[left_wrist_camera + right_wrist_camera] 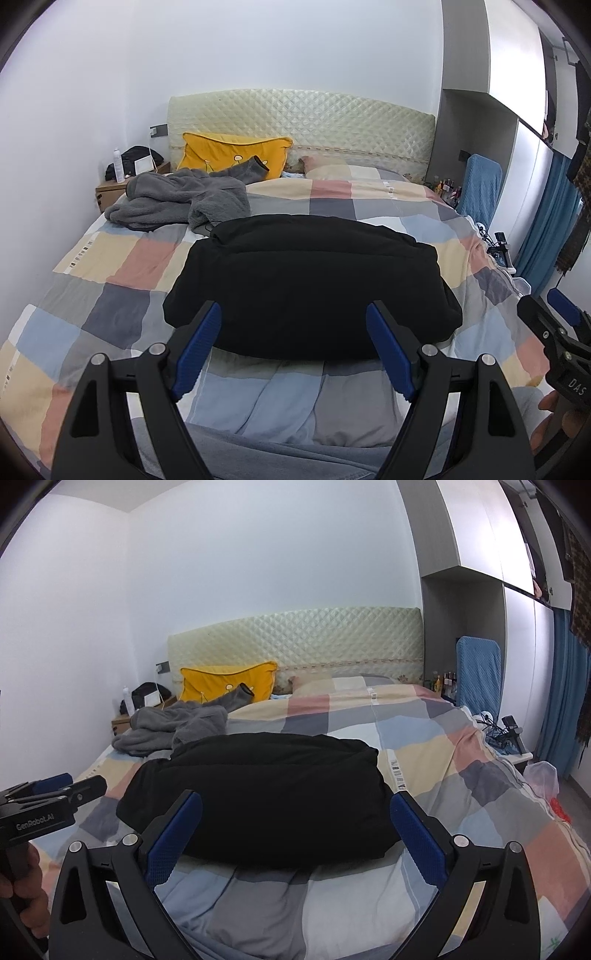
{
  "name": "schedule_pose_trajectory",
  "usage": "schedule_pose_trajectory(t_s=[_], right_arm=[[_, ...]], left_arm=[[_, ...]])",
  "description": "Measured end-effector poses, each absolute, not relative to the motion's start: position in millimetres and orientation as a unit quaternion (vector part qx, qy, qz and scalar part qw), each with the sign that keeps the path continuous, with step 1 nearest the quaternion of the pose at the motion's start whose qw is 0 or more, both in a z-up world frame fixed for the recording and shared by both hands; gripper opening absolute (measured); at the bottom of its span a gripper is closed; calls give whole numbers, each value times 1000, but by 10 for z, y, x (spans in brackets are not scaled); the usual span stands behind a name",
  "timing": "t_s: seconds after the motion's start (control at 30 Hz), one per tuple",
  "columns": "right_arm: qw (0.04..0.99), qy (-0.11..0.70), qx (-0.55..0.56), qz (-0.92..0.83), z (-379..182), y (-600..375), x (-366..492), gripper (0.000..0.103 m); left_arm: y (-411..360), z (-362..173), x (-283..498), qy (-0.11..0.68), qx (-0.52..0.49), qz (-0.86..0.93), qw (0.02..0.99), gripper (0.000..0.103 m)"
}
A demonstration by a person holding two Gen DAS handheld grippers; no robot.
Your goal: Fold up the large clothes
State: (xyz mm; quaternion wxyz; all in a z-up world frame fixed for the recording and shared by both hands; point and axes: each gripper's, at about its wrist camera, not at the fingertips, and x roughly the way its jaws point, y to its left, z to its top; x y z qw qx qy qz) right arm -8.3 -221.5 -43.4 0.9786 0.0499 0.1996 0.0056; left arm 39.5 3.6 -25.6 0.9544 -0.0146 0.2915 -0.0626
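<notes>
The left tool (293, 325) is spread wide, its blue-padded fingers (199, 347) holding nothing, raised above the near edge of the folded black garment (306, 288). The right tool (295, 816) is equally wide and empty, level beside it. The garment lies mid-bed on the pastel checked quilt (122, 258), a crumpled grey fleece robe (177, 203) far left.

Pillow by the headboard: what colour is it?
Yellow pillow, clearest in the left wrist view.
</notes>
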Motion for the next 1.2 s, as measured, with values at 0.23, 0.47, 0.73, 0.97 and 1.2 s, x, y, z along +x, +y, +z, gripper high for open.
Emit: schedule_pose_trajectory(t_s=[0.23, 0.47, 0.73, 0.97, 1.2], right_arm=[[979, 199, 48, 10, -414, -2196, -85, 103], [979, 197, 52, 6, -407, -2206, -94, 103], [979, 195, 51, 5, -403, -2193, -93, 103], [980, 194, 52, 4, -412, -2187, -100, 103], [979, 199, 51, 7, -437, -2211, -78, 103]], left_arm=[[52, -253, 386, 293, -22, -60, 954, 85], [96, -239, 399, 294, -26, -54, 954, 95], [80, -227, 395, 287, -16, -51, 956, 103], [91, -218, 391, 288, -19, -47, 956, 103], [75, -212, 380, 291, -12, -52, 955, 103]])
